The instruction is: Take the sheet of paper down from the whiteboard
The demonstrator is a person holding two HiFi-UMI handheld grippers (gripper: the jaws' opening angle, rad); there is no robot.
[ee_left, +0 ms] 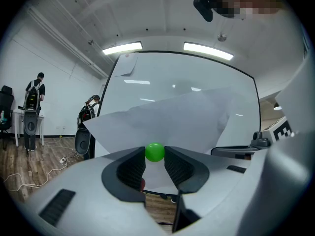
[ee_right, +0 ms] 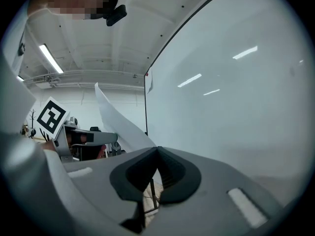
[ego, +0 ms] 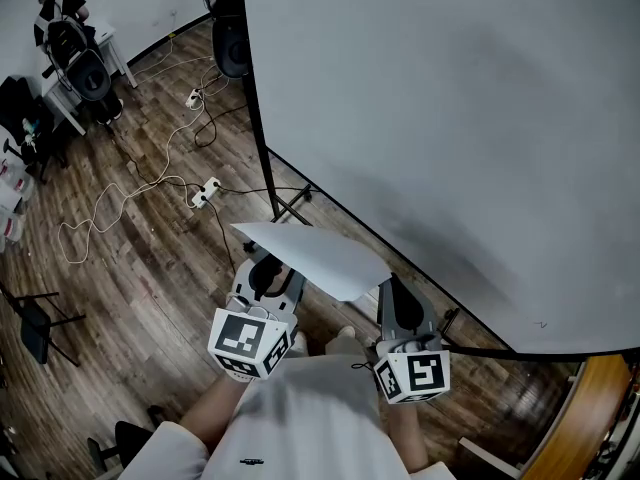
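Sheet of paper [ego: 318,256]: off the whiteboard [ego: 450,118], held in the air in front of its lower edge and clear of its face. It lies roughly flat in the head view and bows upward in both gripper views.
Left tool [ee_left: 155,157]: in front of the whiteboard, at the sheet's left edge. Its jaws are pressed in on a small green ball [ee_left: 155,151] at their tips. The sheet spreads out just behind the ball. Whether the paper is also caught between the jaws cannot be told.
Right tool [ee_right: 157,149]: nearer the whiteboard's lower edge than the left one, at the sheet's right edge. Its jaw tips are pressed together on the paper's corner, and the sheet curves up and away from the whiteboard.
Whiteboard: large, pale and bare across its face, with a dark frame.
Stand post [ego: 262,138]: black, running down the whiteboard's left edge.
Floor [ego: 140,268]: wood planks, left of the whiteboard.
Cables [ego: 150,193]: white, looping with a power strip across the floor left of the stand post.
Office chairs [ego: 85,68]: black, well apart from the whiteboard, at the far left.
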